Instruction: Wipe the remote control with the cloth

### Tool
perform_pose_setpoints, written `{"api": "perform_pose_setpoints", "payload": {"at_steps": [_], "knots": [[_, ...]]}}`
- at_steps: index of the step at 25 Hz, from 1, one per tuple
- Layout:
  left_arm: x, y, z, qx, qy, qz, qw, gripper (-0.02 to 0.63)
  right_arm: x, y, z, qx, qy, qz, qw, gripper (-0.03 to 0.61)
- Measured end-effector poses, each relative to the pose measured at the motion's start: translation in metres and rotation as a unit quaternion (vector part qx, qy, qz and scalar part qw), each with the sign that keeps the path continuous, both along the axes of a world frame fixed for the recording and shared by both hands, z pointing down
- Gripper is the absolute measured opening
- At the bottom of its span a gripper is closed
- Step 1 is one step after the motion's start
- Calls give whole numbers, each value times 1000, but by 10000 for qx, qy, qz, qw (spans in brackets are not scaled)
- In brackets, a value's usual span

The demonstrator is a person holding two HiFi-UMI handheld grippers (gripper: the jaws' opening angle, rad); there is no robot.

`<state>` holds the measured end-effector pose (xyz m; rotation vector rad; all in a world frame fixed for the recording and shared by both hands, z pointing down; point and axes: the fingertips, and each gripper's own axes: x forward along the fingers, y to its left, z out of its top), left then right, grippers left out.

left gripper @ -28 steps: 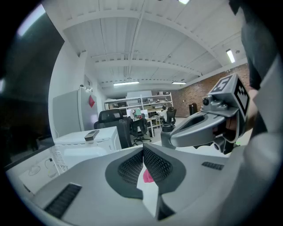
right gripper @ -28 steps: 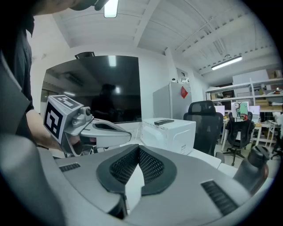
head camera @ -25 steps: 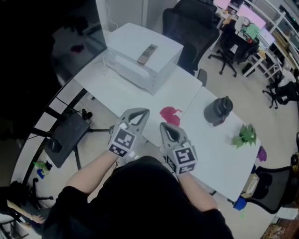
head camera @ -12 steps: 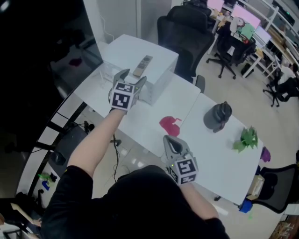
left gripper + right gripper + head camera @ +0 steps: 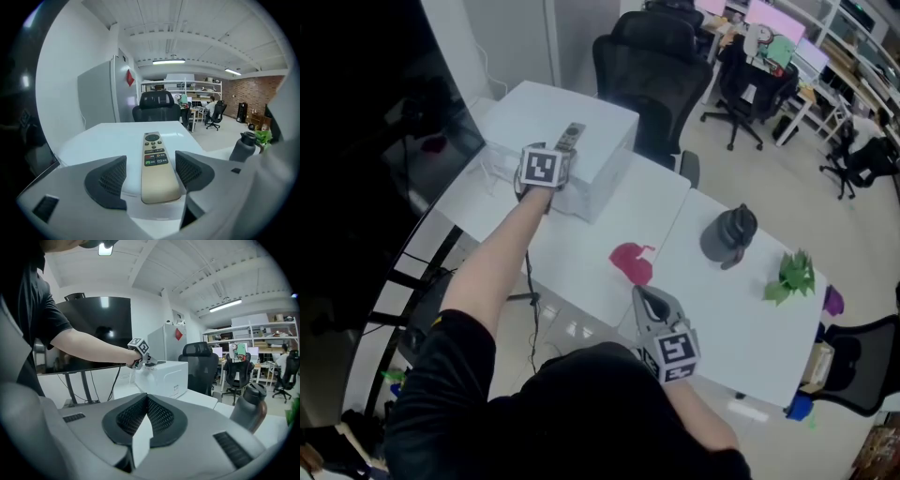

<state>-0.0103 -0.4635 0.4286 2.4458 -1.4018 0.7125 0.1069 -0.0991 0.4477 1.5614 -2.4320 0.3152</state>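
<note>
The white counter (image 5: 581,239) runs from the upper left to the lower right of the head view. The white box (image 5: 530,108) sits on its upper-left end, where it was a second ago.

The big change is the left arm. A second ago both tools hung side by side at the lower centre of the head view. Now the left hand-held gripper (image 5: 555,155) is stretched out to the upper left, onto the top of the box. Its jaws, which were together then, are opening. In the left gripper view they stand wide apart, one on either side of the near end of the remote control, with a gap at each pad, so nothing is gripped.

The right hand-held gripper (image 5: 644,295) has barely moved. It waits at the lower centre by the counter's near edge, jaws pressed together and empty in its own view (image 5: 146,420).

The red cloth (image 5: 630,262) lies untouched at the centre of the counter, just above that right tool in the head view.

The remote control (image 5: 157,161) lies flat, buttons up, on the box top, lengthwise between the open jaws.

So the work looks to be at its first step: the left side is set to close on the remote, and no wiping has begun.
</note>
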Motion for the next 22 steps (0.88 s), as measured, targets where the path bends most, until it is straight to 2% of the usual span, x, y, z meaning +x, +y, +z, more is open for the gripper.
{"api": "perform_pose_setpoints", "payload": {"at_steps": [5, 7, 9, 13, 16, 22], "knots": [[3, -8, 6, -134, -25, -12, 9999, 322, 4, -5, 2, -11, -13, 34, 10000, 9], [10, -8, 5, -159, 33, 100, 9998, 287, 3, -6, 4, -9, -13, 26, 10000, 9], [13, -6, 5, -196, -38, 168, 9997, 209, 3, -8, 4, -4, -15, 11, 10000, 9], [14, -2, 4, -219, -157, 230, 9994, 209, 1, -8, 3, -6, -41, -8, 10000, 9], [1, 0, 0, -26, -367, 111, 9993, 207, 0, -8, 2, 18, -51, -15, 10000, 9], [-6, 20, -25, 619, -463, 185, 9968, 207, -3, -9, -1, -13, -89, -66, 9999, 9]]}}
